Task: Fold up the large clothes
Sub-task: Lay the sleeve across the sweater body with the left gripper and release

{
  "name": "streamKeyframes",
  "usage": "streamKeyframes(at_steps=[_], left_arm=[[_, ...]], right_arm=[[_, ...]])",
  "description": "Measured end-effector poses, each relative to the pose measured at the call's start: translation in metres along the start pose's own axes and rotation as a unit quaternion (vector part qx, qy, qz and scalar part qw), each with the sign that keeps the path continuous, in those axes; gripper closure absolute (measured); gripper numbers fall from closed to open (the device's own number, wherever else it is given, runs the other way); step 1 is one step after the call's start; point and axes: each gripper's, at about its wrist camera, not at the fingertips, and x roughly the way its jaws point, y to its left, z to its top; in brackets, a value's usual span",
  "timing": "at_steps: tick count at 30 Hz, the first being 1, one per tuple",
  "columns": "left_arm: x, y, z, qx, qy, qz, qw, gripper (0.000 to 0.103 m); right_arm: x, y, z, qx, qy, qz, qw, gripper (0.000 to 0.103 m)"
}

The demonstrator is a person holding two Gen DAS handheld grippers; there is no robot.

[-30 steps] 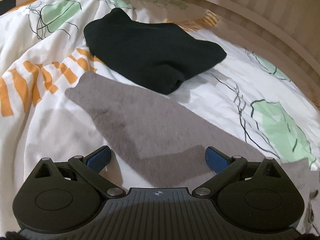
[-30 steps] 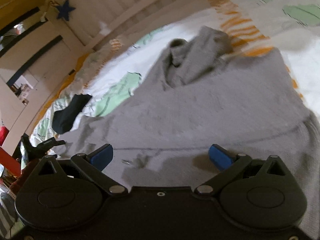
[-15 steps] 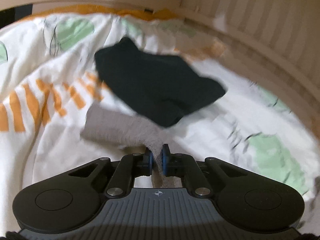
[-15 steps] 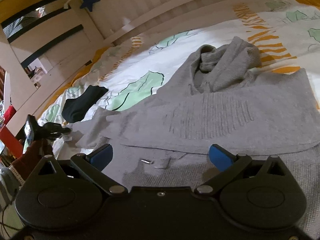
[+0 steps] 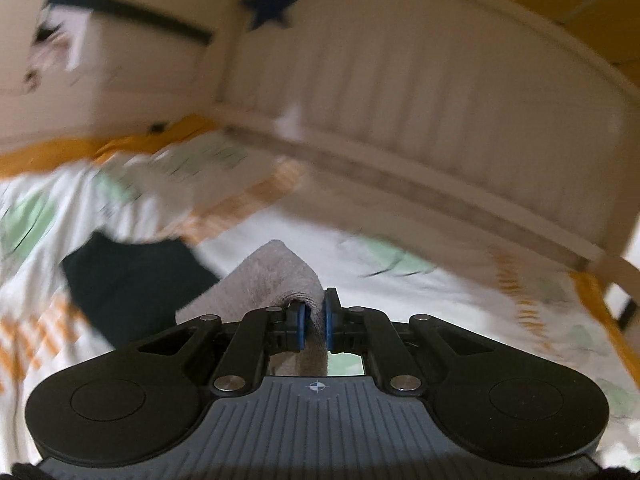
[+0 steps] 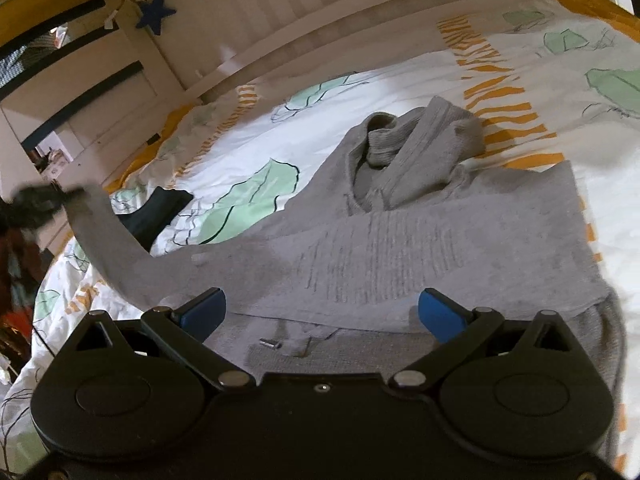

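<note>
Left gripper [image 5: 313,322]: jaws pinched tight on the cuff end of the grey sweater's sleeve [image 5: 272,280], fabric bunched up btwn the blue pads [image 5: 299,326] and hanging below them. In the right wrist view that same sleeve [image 6: 108,248] is lifted off the bed, stretched up and away to the far left where the left gripper [image 6: 36,200] shows only as a dark blur.

Right gripper [image 6: 322,312]: jaws spread wide, holding nothing, hovering over the lower part of the sweater w/ blue pads [image 6: 440,314] apart.

Grey sweater [image 6: 420,240] lies spread on the patterned duvet [image 6: 360,80], other sleeve folded across the chest, collar bunched at the far end. Small metal bit [image 6: 270,344] sits on the knit near the right jaws.

Folded black garment [image 5: 132,284] lies on the duvet just beyond the lifted sleeve. White slatted bed frame [image 5: 440,100] behind, blue star [image 6: 155,12] hanging on it. Left view is motion-blurred.
</note>
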Motion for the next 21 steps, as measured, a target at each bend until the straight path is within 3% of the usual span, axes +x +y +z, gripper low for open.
streamKeyframes(at_steps=[5, 10, 16, 21], left_arm=[[-0.014, -0.072, 0.012, 0.04, -0.009, -0.053, 0.9978, 0.095], [-0.009, -0.138, -0.007, 0.064, 0.013, -0.11, 0.9918, 0.095], [0.009, -0.211, -0.066, 0.092, 0.07, -0.174, 0.9779, 0.095], [0.032, -0.25, -0.134, 0.119, 0.135, -0.196, 0.9639, 0.094]], right_arm=[[-0.008, 0.001, 0.004, -0.004, 0.004, -0.011, 1.0, 0.001], [-0.017, -0.006, 0.011, 0.003, 0.008, -0.035, 0.999, 0.001], [-0.031, -0.028, 0.024, 0.04, 0.002, -0.072, 0.997, 0.001], [-0.039, -0.051, 0.034, 0.085, -0.007, -0.106, 0.991, 0.001]])
